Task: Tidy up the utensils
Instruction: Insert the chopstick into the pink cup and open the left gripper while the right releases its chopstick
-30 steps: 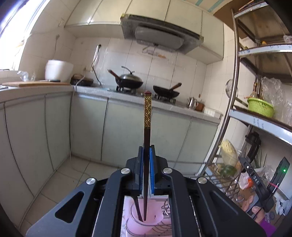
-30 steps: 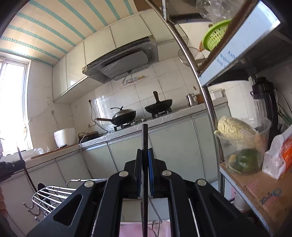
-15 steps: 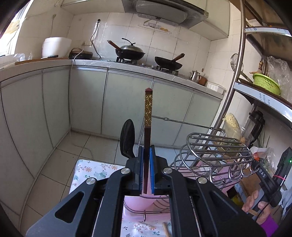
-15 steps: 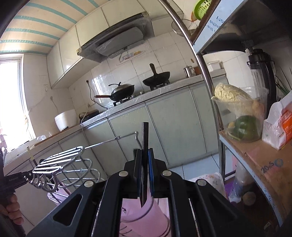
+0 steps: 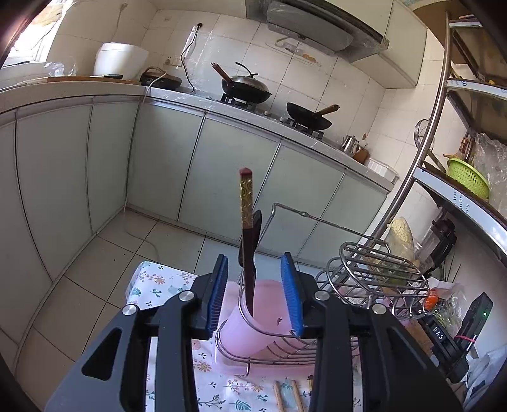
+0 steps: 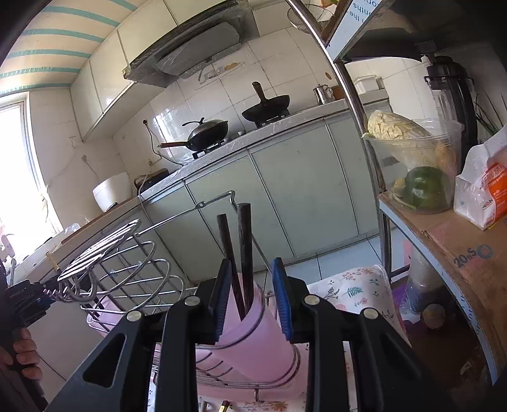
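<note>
Two pairs of tongs hang over a bench (image 5: 152,285) spread with a white floral cloth, in a tiled kitchen of pale green cabinet doors (image 5: 234,171), with two black woks (image 5: 245,87) on the stove under a grey range hood (image 5: 310,27). On the cloth sits a chrome wire dish rack (image 5: 377,272), and at its end a translucent pink plastic utensil cup (image 5: 250,329) rests inside a wire ring. A metal shelf unit (image 6: 443,241) at the side carries a clear tub of vegetables (image 6: 415,164).

Half a second ago each pair was clamped on a dark chopstick. Now the left tongs (image 5: 255,291) stand apart, and the dark red chopstick with a gold-patterned top (image 5: 247,241) stands free in the pink cup beside a black utensil handle. The right tongs (image 6: 252,298) are likewise spread wide, with two dark brown chopsticks (image 6: 244,253) leaning in the cup (image 6: 253,342) between the blue pads (image 6: 282,301). More chopsticks (image 5: 286,396) lie on the cloth below the rack.
</note>
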`<state>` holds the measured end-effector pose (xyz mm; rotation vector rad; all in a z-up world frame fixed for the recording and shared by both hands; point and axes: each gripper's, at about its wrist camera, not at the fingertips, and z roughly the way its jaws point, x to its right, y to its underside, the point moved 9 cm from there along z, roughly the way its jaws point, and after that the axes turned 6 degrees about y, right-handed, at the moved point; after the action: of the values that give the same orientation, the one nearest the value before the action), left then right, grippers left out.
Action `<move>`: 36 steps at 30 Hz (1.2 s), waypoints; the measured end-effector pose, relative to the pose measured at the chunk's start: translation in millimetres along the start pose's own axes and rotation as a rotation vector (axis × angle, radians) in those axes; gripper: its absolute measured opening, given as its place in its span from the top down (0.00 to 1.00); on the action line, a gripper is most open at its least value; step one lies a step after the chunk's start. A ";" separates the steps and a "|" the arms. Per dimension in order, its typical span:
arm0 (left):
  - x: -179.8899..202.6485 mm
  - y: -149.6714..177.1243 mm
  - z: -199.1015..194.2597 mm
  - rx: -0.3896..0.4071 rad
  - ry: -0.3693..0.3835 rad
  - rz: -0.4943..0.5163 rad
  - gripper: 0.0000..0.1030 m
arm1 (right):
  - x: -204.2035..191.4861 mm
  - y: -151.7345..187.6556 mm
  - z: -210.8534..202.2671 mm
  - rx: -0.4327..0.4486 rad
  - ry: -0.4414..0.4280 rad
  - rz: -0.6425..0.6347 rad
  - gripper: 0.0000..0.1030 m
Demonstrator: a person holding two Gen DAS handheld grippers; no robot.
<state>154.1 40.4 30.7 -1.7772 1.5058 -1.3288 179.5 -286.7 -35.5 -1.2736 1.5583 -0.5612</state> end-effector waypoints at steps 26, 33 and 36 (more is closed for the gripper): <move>3.7 80.5 -33.6 -0.163 0.066 -0.027 0.66 | -13.7 38.8 -84.7 -0.051 0.065 -0.094 0.74; 13.7 101.2 -23.8 -0.245 0.065 -0.005 0.66 | -23.0 58.6 -66.2 -0.154 0.033 -0.136 0.59; 17.4 110.5 -24.8 -0.272 0.056 0.020 0.66 | -28.3 65.4 -65.5 -0.167 0.017 -0.141 0.59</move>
<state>77.7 -2.9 -42.9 -1.8939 1.8032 -1.2199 90.1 -253.8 -52.9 -1.5169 1.5640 -0.5408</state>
